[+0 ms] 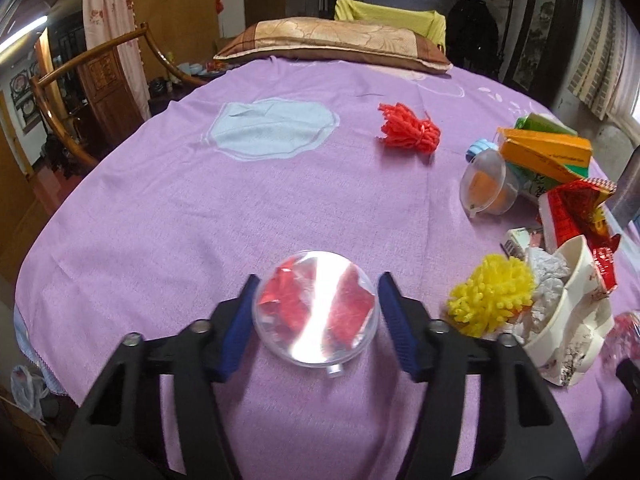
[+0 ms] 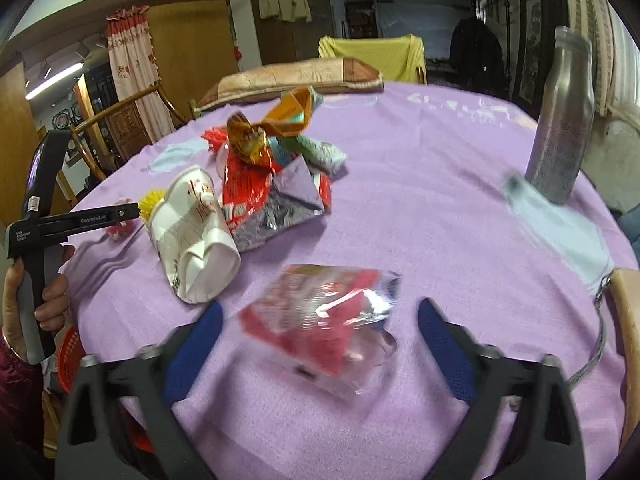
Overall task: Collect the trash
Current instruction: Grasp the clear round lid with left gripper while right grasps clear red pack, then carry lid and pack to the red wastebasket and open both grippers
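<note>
1. The cloth is lilac-purple, with a pale blue patch ahead of the left gripper's blue-padded black fingers.
2. Between those fingers, the round capsule is clear with red foil inside.
3. Ahead and right of them, the red tassel is bright red.
4. Just right of the right finger, the pom-pom is yellow; the paper cup beside it is cream-white with red print.
5. Between the right gripper's blue pads, the plastic packet is red and clear.
6. Far ahead and right, the bottle is silver-grey.
7. The pillow is tan, bordered brown.
</note>
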{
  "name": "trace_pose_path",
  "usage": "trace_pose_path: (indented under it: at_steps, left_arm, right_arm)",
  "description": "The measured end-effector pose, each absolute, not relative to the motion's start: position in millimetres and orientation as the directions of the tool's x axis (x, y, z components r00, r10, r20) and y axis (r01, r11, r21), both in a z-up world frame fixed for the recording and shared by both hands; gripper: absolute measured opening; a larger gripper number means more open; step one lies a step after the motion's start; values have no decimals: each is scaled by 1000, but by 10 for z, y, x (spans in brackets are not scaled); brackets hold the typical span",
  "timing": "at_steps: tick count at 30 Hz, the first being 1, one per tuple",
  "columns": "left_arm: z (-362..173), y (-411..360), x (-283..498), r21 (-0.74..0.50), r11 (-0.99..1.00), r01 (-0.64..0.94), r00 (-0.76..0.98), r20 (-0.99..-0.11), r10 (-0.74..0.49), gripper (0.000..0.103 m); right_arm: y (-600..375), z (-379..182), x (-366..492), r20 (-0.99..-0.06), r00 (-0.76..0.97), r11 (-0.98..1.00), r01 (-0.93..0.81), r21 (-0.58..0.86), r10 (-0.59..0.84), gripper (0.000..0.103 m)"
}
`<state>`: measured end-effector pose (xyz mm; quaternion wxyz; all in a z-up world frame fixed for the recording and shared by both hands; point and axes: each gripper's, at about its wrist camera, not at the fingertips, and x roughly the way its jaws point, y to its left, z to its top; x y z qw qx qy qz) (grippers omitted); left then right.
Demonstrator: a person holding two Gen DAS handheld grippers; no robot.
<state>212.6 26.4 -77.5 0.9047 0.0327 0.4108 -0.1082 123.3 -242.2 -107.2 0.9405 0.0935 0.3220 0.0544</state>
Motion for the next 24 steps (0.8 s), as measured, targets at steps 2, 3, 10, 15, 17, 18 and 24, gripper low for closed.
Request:
trace_pose_path:
  at_steps: [2,3,10,15,17,18,24]
  left_arm:
    - [-699,348,2070,-52,975,214,656,-732,-183,57]
    - [-661,382,2040,-55,977,208,668,-722,-182,57]
    - [-323,736,1727,-43,986,158,738,-658,-147,57]
    - [-194,1146,1439,-40,996,84,773,-627,-91,57]
    - [-194,1353,1318,-40,998,46,778,-625,-61,57]
    - [-211,1444,1276,-42,999,31,777,-628,-50,57]
    - [-362,1854,1098,-43,998,-54,756,-654,13,56]
  right_arm:
    - [-2450,-1043,1221,-590,788,974,-47,223,173,51]
    - [-2475,-1027,1209,-584,790,970,-49,240,185,39]
    - [-2567,-784,1076,-511,837,961,-60,272,196,27]
    - [-2465,-605,991,-469,856,960,-105,258,219,28]
    - [-2369,-537,961,-455,860,962,-132,241,232,28]
    - [-2310,-507,969,-451,861,964,-144,225,234,28]
    - [-2361,-457,837,-435,896,991,-29,133,85,93]
